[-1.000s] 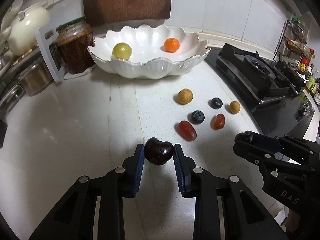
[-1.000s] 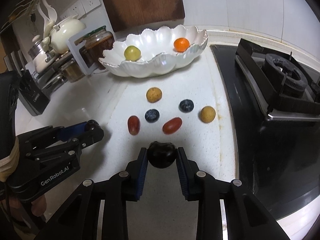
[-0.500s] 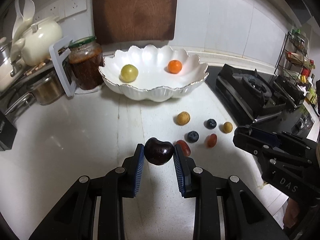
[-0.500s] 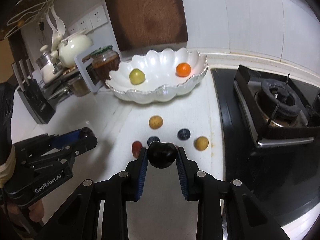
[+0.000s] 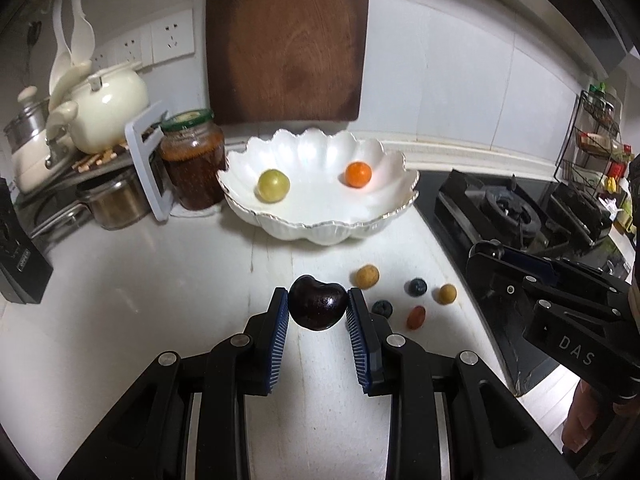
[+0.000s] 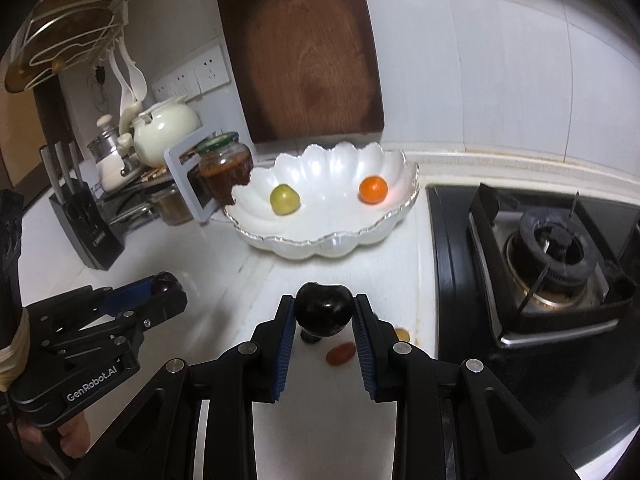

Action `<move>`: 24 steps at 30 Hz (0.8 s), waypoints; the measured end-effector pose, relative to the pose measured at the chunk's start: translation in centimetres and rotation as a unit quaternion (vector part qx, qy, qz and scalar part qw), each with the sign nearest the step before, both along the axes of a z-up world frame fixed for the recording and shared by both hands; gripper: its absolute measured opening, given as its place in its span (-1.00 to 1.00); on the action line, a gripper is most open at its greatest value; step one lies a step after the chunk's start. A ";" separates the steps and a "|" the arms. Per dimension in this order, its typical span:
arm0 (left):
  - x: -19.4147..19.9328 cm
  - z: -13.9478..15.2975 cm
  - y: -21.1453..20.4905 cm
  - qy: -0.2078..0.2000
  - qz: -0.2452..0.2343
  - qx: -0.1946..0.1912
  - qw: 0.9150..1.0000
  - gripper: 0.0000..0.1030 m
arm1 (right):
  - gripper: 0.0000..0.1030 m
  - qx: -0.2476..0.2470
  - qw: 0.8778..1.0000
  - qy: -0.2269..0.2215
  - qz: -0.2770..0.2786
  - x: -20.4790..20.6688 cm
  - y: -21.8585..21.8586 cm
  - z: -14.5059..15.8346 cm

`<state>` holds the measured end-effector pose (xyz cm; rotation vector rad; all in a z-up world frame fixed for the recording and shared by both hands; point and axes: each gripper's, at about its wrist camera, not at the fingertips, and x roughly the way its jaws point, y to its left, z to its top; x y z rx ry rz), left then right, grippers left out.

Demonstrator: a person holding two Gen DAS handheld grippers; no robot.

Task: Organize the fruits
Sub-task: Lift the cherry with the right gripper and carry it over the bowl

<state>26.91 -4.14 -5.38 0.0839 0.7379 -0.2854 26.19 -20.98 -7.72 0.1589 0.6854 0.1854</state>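
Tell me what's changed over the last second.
Both grippers rose off the counter, each carrying its dark cherry: left gripper with one cherry, right gripper with the other. Nothing was grabbed or released. The bowl and loose fruit stayed put.

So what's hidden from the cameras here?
- Right wrist view: the right gripper and its dark cherry cover most loose fruit; only a red one and part of a yellow one show.
- Left wrist view: spice rack labels too small, blurred.
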 end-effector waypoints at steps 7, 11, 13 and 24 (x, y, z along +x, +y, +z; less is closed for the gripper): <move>-0.4 1.5 0.0 -0.023 0.013 0.000 1.000 -0.42 | -0.41 -0.004 1.000 -0.025 0.009 0.2 -0.2 1.5; -0.5 2.6 0.0 -0.041 0.020 0.000 0.999 -0.42 | -0.41 -0.004 0.999 -0.041 0.013 0.2 -0.3 2.4; -0.5 3.2 -0.1 -0.051 0.023 -0.001 0.998 -0.42 | -0.41 -0.004 0.999 -0.050 0.013 0.3 -0.4 2.9; 0.2 5.5 -0.8 -0.089 0.035 -0.002 0.995 -0.42 | -0.41 -0.007 0.996 -0.083 0.017 1.5 -1.2 5.1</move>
